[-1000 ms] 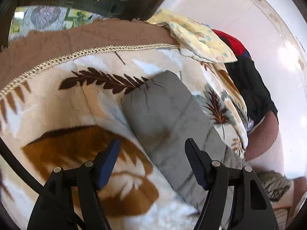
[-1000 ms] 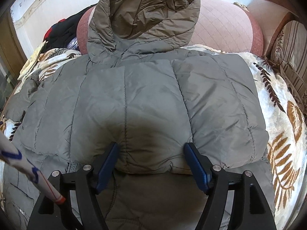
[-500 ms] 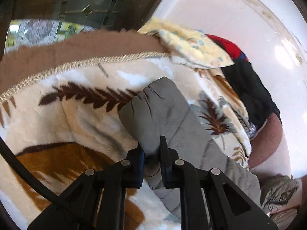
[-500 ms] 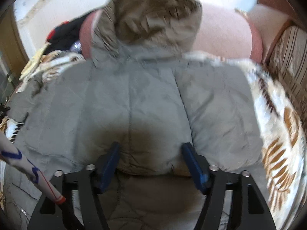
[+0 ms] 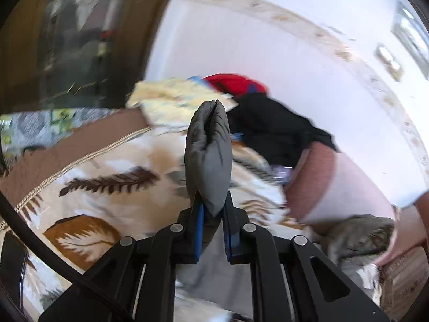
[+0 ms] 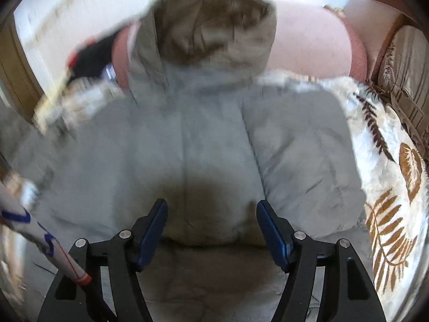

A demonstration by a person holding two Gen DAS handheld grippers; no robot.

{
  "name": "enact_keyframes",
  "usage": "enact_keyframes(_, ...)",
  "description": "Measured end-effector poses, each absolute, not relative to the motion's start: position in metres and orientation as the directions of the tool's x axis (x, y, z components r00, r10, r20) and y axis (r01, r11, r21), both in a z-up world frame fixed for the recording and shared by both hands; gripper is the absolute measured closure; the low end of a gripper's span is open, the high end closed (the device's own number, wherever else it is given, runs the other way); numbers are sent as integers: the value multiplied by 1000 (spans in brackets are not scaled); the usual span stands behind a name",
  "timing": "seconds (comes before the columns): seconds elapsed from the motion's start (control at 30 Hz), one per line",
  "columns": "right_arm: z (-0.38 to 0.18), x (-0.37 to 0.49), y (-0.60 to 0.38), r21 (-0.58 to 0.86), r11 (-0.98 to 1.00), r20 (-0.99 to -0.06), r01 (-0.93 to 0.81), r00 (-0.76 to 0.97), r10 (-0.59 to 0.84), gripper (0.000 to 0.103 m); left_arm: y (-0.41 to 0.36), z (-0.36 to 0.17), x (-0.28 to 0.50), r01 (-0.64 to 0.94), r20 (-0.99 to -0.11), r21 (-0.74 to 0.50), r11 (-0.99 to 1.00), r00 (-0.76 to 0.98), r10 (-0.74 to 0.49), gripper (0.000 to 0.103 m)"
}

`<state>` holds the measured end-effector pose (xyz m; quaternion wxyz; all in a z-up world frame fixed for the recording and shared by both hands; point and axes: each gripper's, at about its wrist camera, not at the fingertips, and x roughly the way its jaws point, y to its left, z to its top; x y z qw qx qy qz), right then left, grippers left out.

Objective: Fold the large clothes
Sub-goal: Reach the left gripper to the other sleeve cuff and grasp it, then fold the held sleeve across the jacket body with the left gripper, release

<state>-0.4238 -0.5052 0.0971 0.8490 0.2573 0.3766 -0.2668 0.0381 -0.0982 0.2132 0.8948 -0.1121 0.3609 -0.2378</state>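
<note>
A grey padded hooded jacket (image 6: 214, 145) lies spread on a leaf-patterned blanket (image 6: 388, 209), its hood (image 6: 211, 26) at the far end. My left gripper (image 5: 213, 209) is shut on the jacket's sleeve end (image 5: 209, 155) and holds it lifted above the blanket (image 5: 107, 187). My right gripper (image 6: 211, 212) is open, its jaws hovering just above the jacket's lower back, touching nothing that I can tell.
A pile of black (image 5: 268, 123), red (image 5: 233, 80) and yellow (image 5: 171, 96) clothes sits at the far end by the white wall. A pink bolster (image 6: 308, 43) lies behind the hood. A striped cushion (image 6: 402, 69) is at the right.
My left gripper, shut on the sleeve end, has lifted it off the blanket so it now stands up. The right gripper stays open, shifting slightly over the jacket.
</note>
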Motion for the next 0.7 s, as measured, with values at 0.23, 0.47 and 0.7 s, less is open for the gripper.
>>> enact_keyframes(0.23,108,-450,-531,359,632,-730,687,629,-268,30,-163,286,-54,507,-528,-308,805,613,-588,91)
enact_keyframes(0.47,125,-494,-555,487,519,-667,703,683,-299,30,-233,317,-154,657,-522,-242,714,532,-667,91)
enact_keyframes(0.7,133,-524,-573,538,443,-634,717,690,-348,30,-310,291,-234,769,-576,-226,598,389,-719,91)
